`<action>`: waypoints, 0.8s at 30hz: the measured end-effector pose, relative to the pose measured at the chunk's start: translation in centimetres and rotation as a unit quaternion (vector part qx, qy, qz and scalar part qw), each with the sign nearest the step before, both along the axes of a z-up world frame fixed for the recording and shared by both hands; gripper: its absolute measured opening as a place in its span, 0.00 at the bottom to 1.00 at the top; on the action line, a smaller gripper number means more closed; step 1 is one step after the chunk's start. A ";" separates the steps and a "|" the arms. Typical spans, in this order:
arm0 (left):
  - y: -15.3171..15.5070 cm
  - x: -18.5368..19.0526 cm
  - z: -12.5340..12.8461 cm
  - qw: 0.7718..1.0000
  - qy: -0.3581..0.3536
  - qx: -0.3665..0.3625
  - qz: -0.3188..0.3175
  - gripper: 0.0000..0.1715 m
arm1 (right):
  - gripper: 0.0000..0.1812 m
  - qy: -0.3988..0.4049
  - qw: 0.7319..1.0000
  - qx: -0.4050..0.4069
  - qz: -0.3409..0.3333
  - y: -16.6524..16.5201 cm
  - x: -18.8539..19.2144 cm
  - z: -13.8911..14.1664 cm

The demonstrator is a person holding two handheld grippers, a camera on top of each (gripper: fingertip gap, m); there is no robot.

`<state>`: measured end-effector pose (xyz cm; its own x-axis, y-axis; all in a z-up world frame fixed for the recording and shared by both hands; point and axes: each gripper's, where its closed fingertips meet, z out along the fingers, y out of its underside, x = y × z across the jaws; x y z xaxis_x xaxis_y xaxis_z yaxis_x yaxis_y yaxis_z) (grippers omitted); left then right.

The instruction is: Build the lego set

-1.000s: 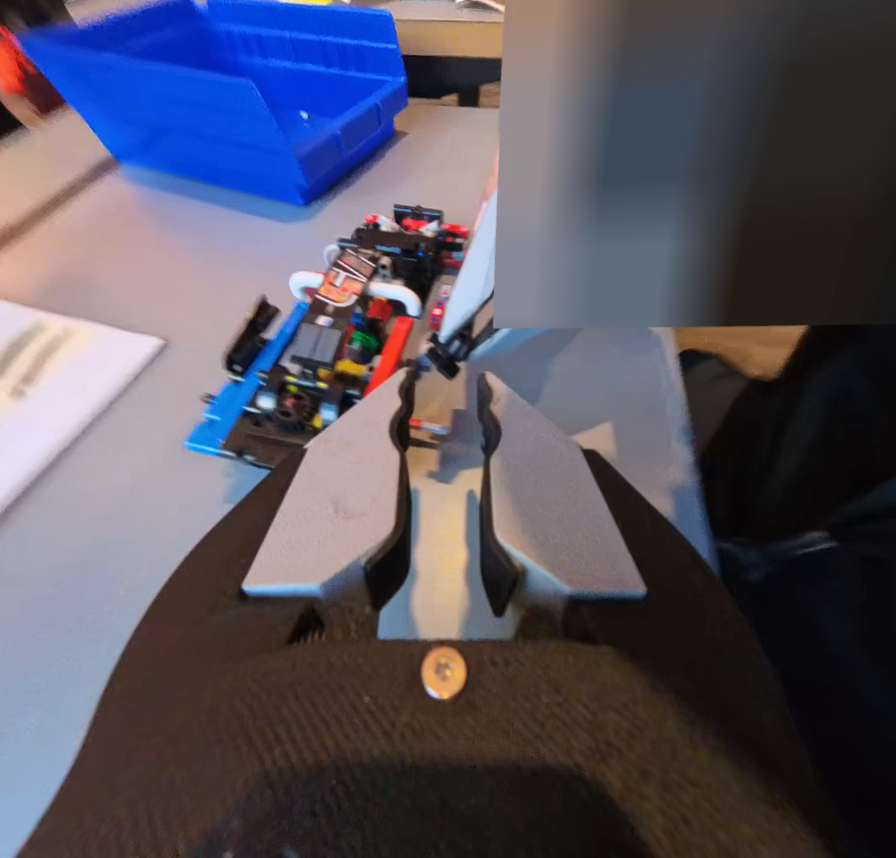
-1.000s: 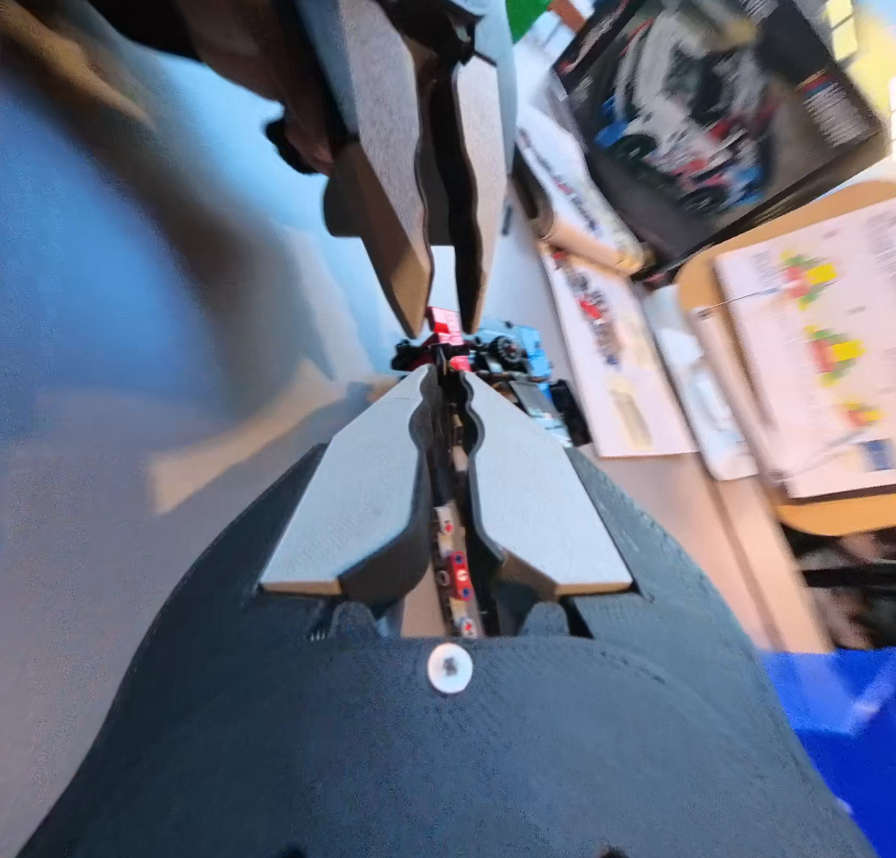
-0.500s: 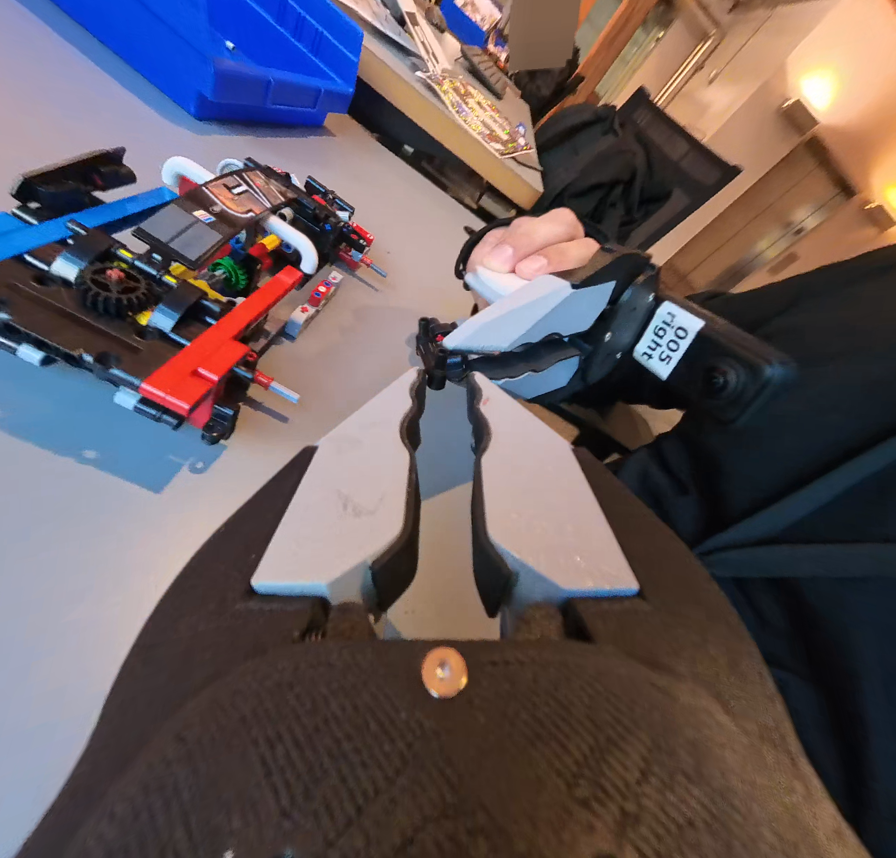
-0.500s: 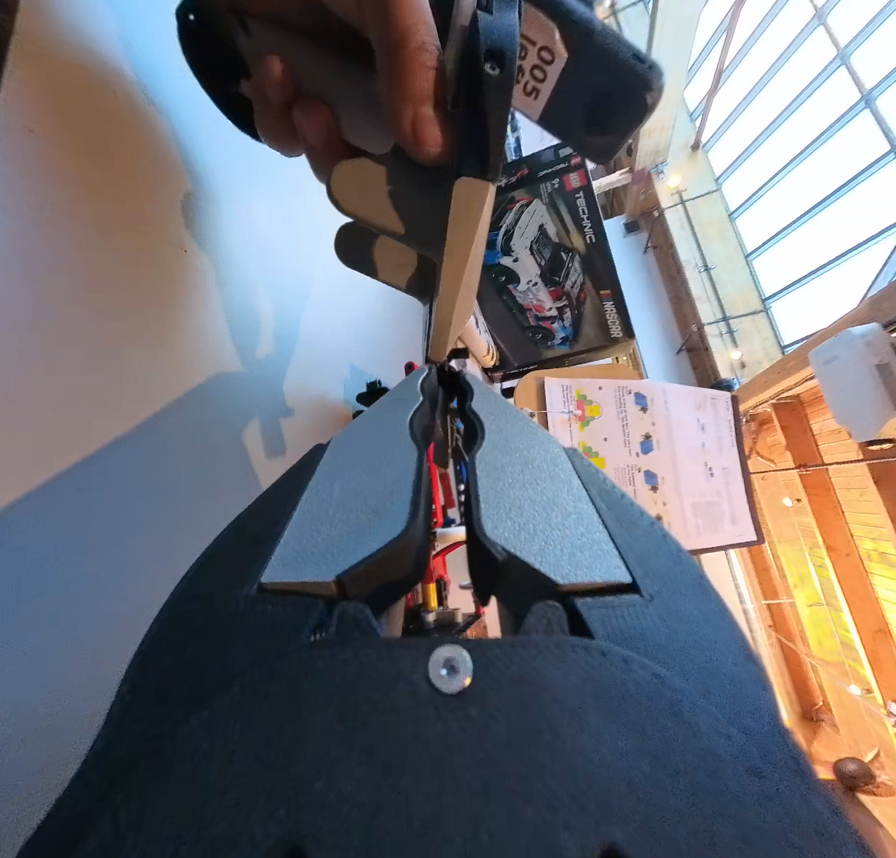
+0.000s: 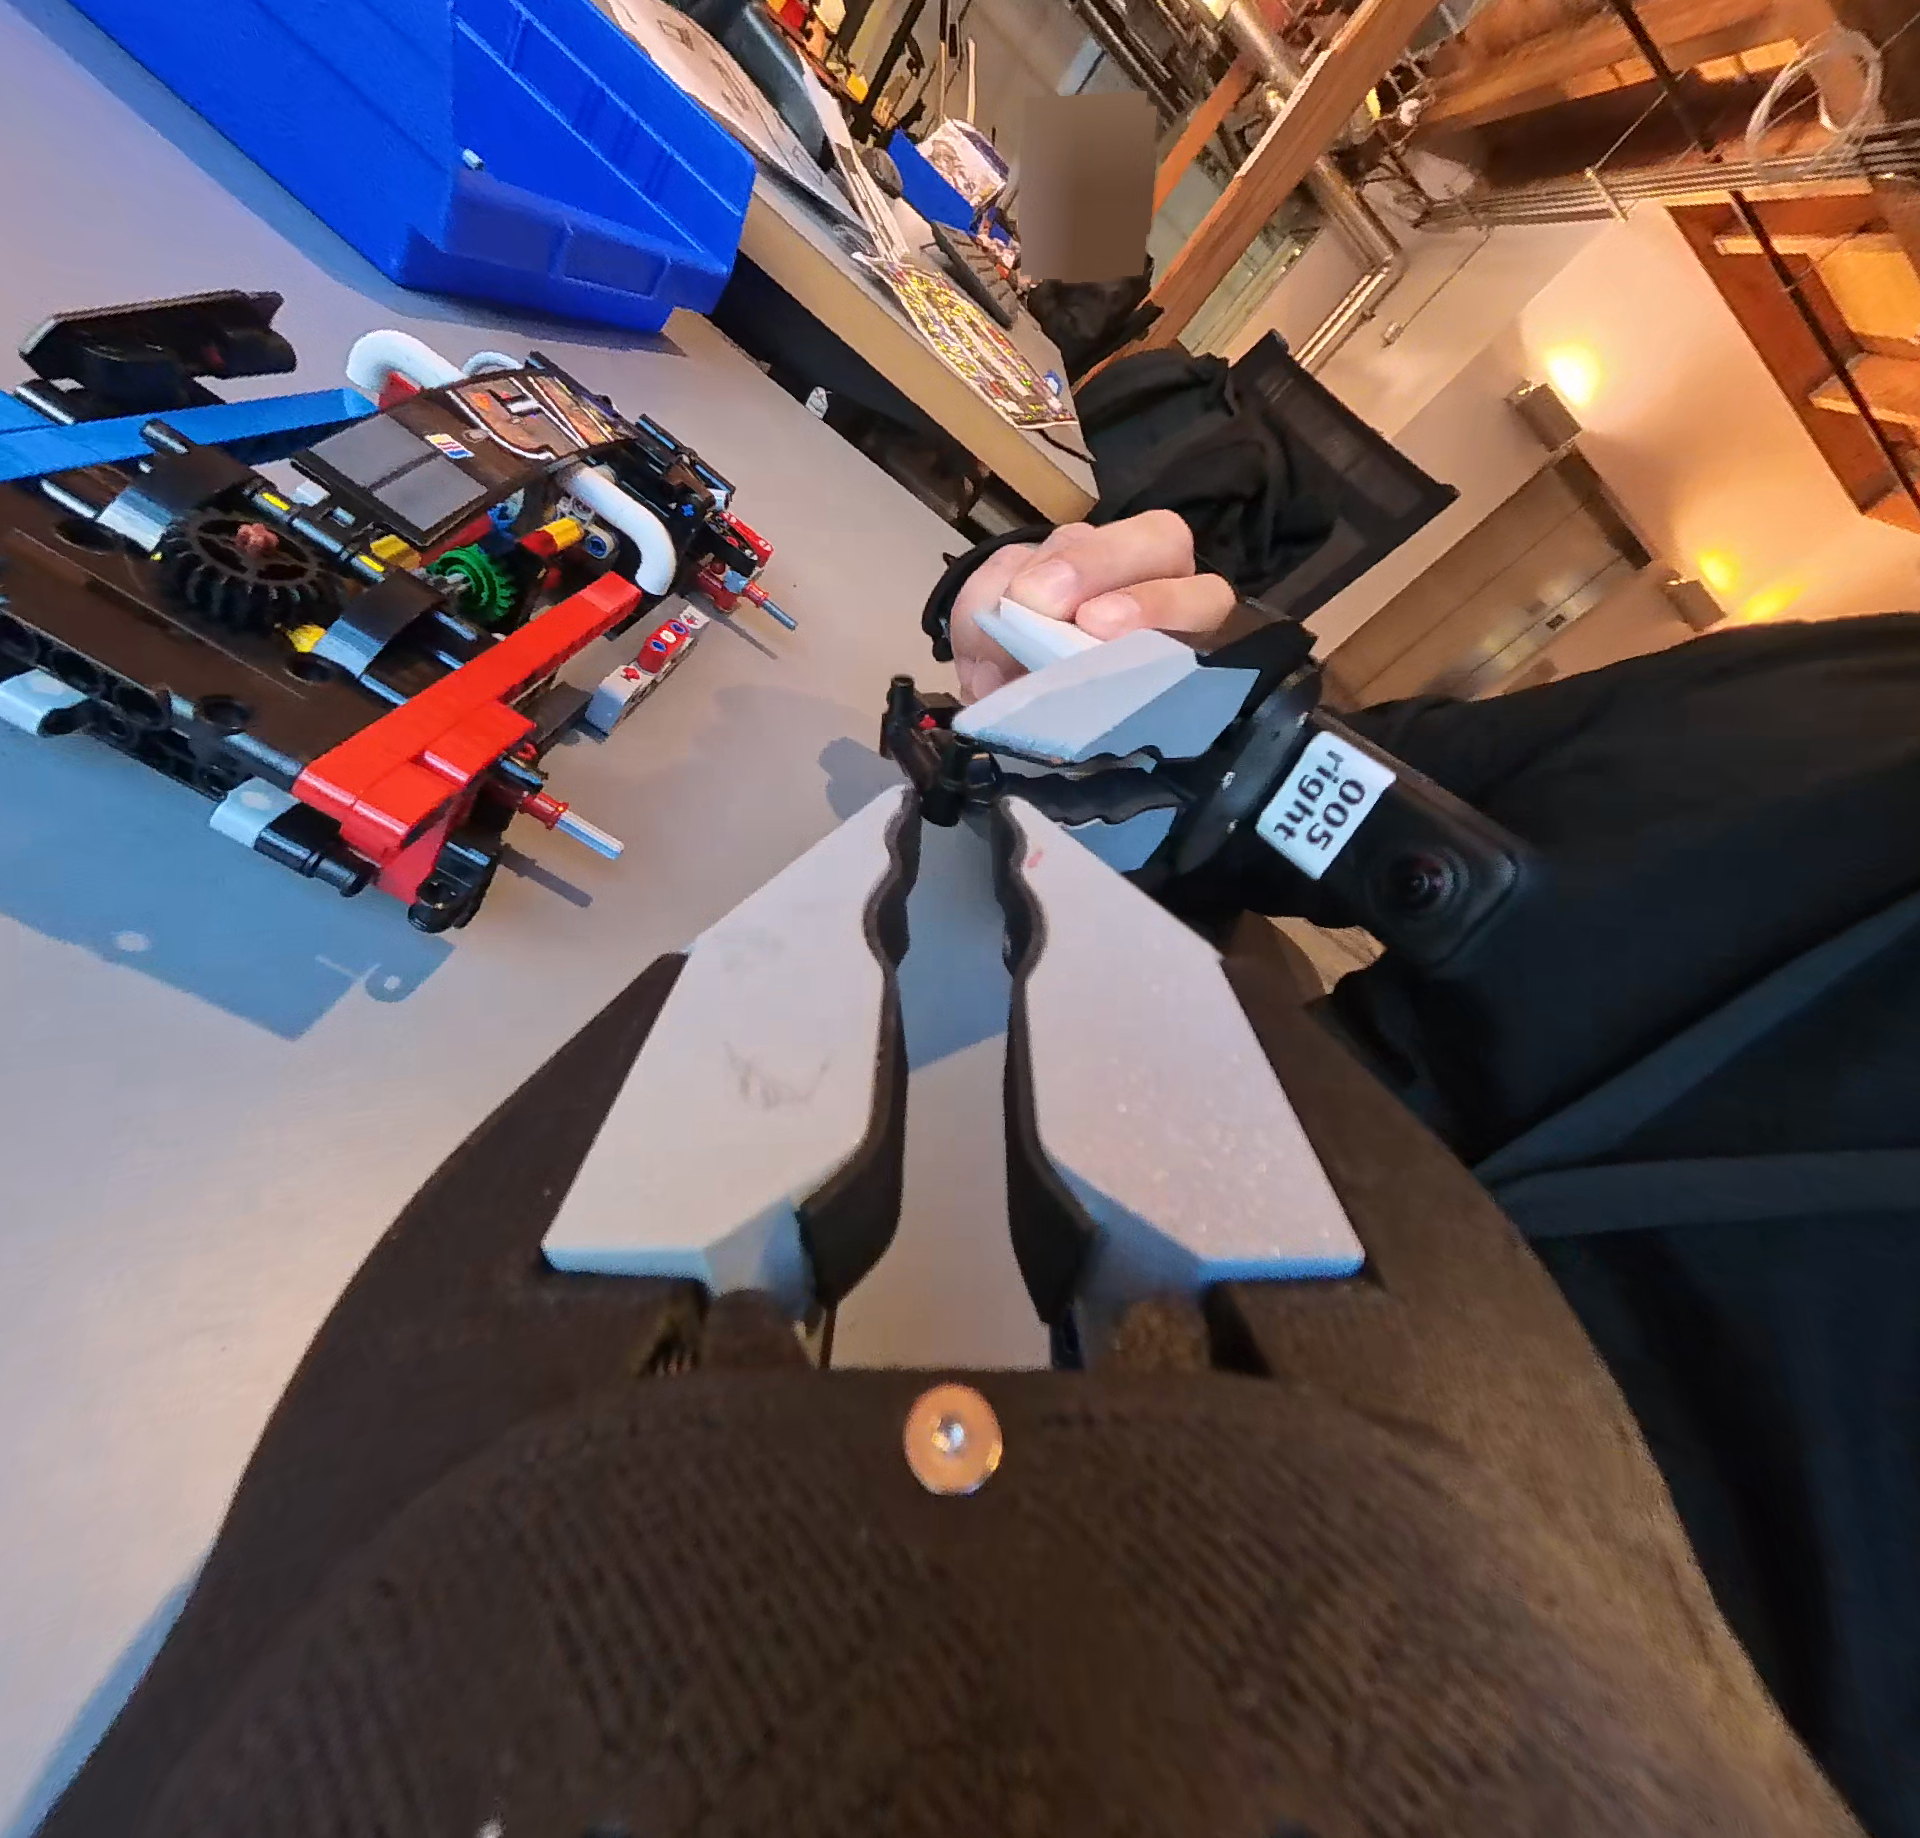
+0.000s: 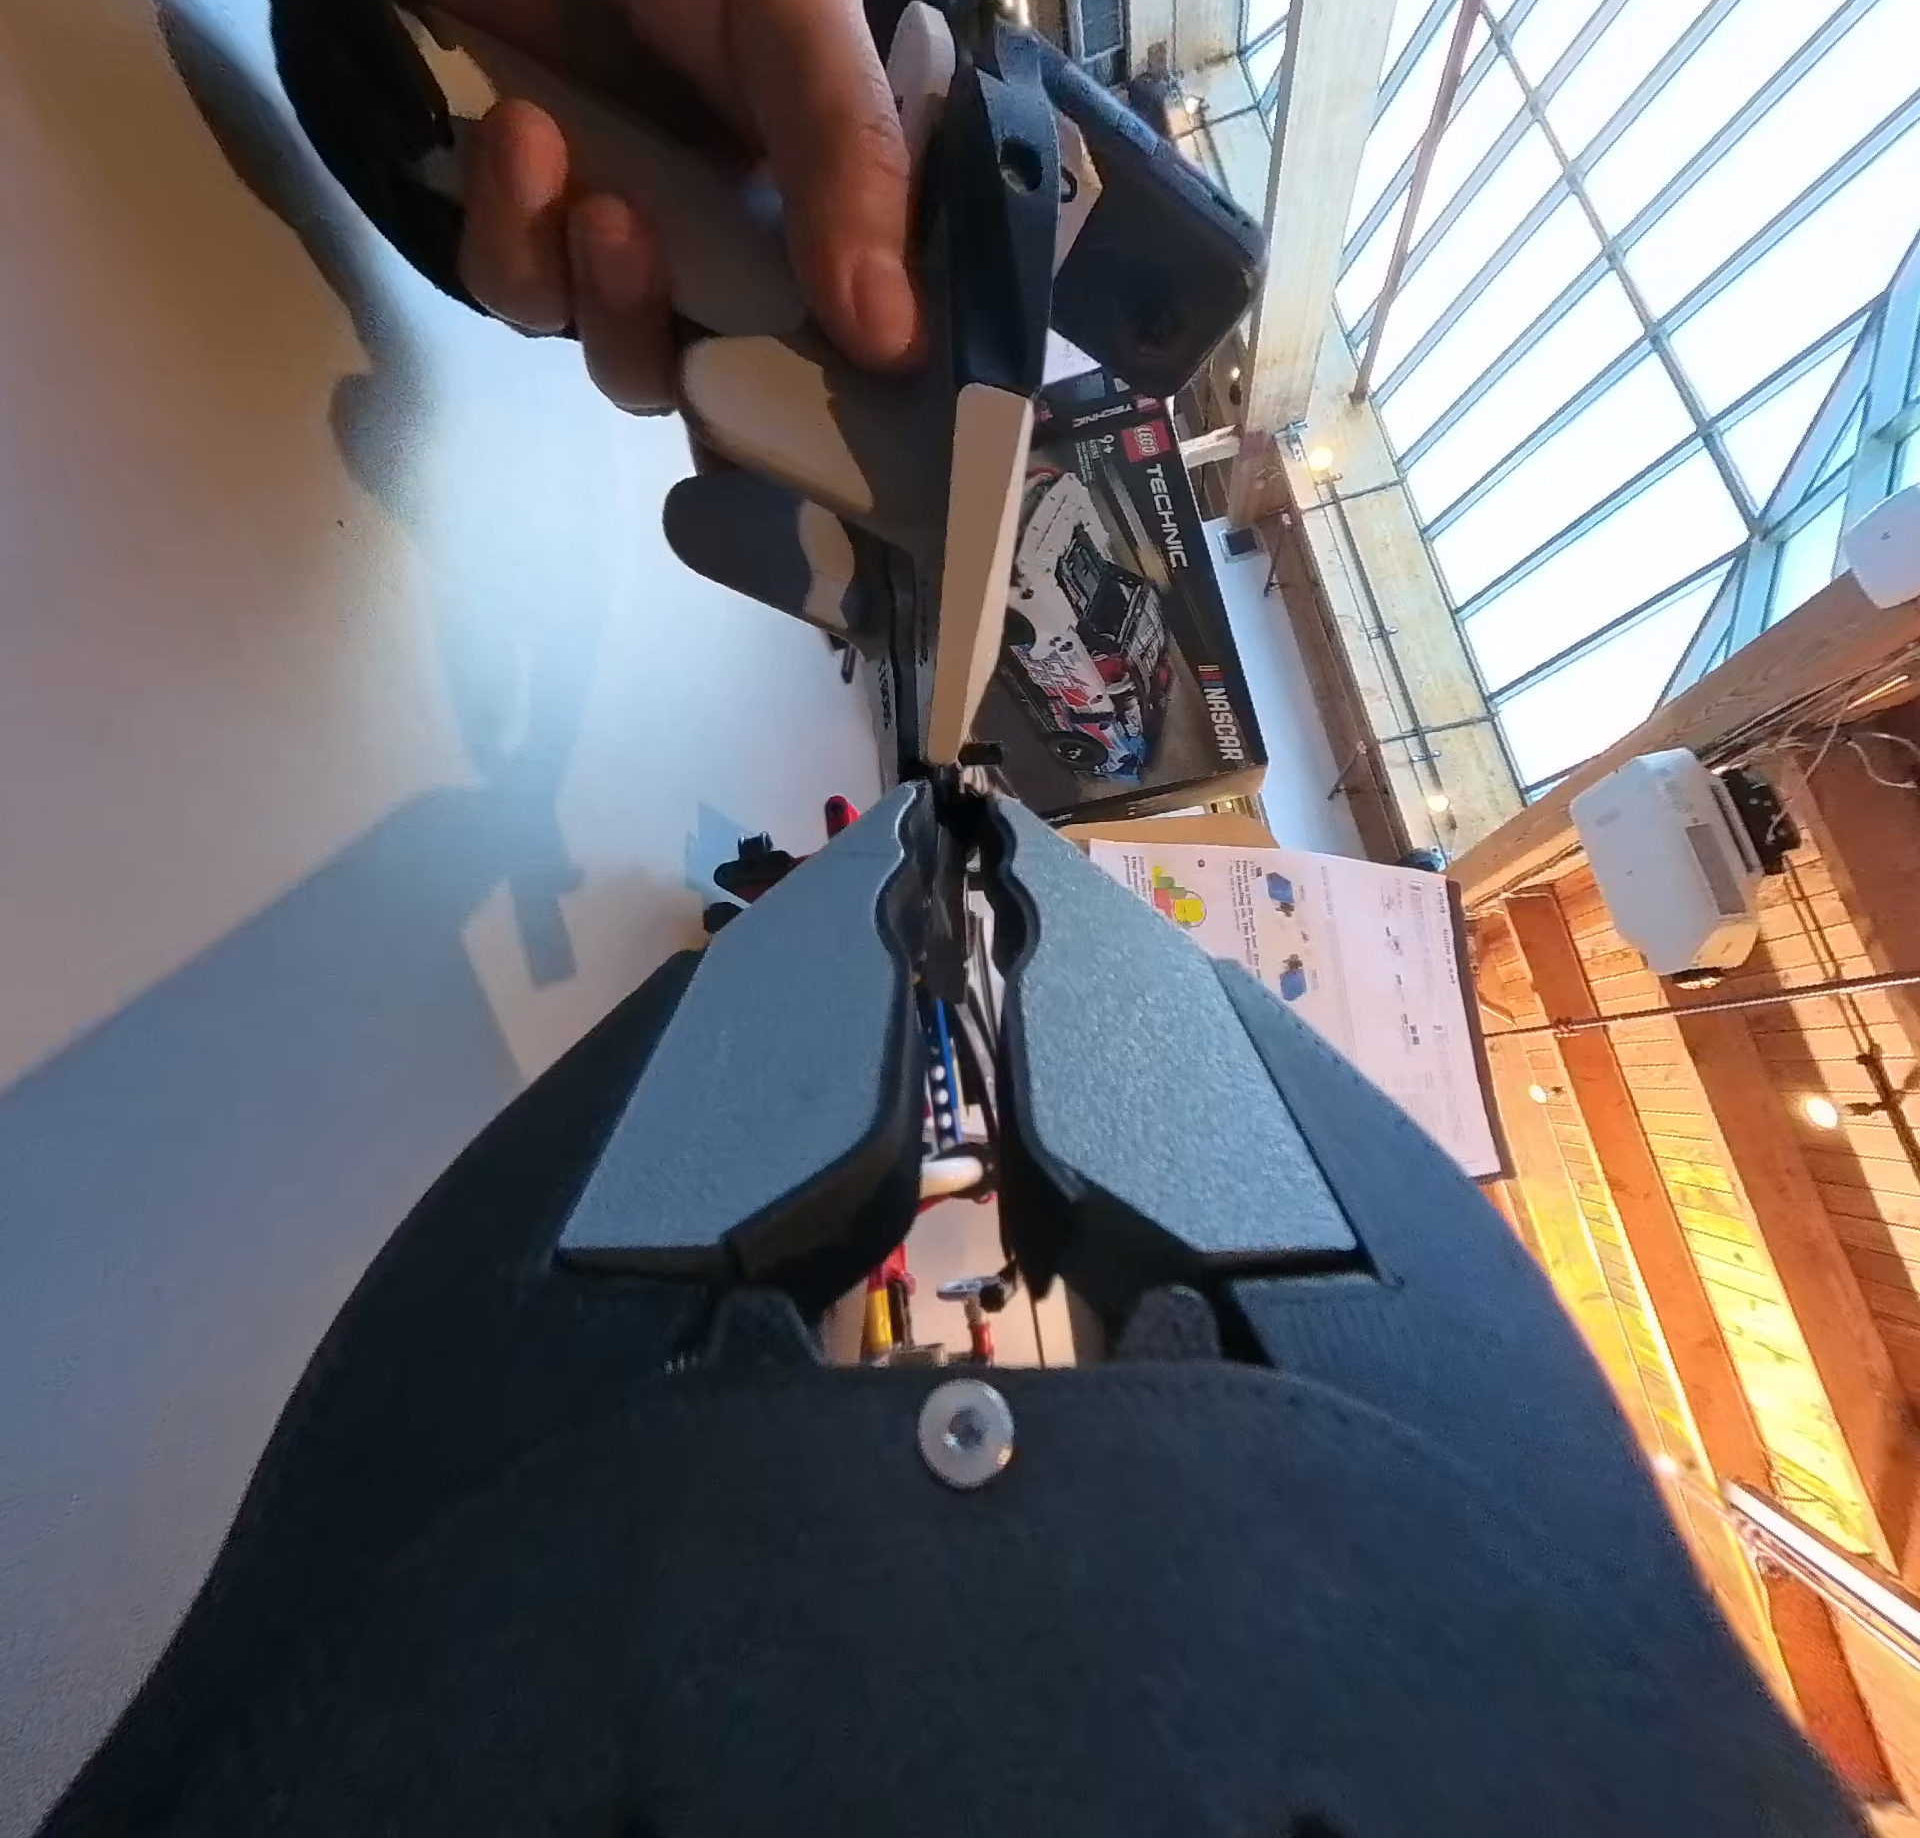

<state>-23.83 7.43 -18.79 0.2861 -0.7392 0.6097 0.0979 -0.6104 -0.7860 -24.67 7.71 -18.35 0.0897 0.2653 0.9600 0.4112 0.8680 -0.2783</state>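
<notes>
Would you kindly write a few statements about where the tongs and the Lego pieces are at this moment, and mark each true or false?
1. The right tongs grip a small black piece. True.
2. The left tongs are clamped on the car chassis. False: the chassis lies on the grey table, apart from both tongs.
3. The tips of the two tongs meet at the black piece. True.
4. The blue bin sits between the chassis and the left tongs. False: it stands beyond the chassis.
5. The set's box stands past the left tongs in the right wrist view. True.
</notes>
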 end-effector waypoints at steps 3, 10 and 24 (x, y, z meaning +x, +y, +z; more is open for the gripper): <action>-0.4 -0.2 0.1 0.999 -0.020 -0.026 -0.027 0.06 | 0.02 -0.002 1.000 0.010 0.005 -0.3 -0.1 0.0; 0.7 -1.0 -0.8 1.000 0.006 -0.019 0.004 0.05 | 0.01 -0.015 1.000 0.006 -0.001 0.2 -0.1 -0.6; 0.8 -1.0 -0.7 0.999 0.036 0.019 0.024 0.03 | 0.02 -0.026 1.000 -0.009 0.007 0.1 -0.5 -1.3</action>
<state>-24.87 8.20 -19.46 0.3645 -0.7455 0.5580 0.0685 -0.5762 -0.8145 -25.22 7.81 -19.61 0.0364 0.2841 0.9581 0.4138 0.8684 -0.2732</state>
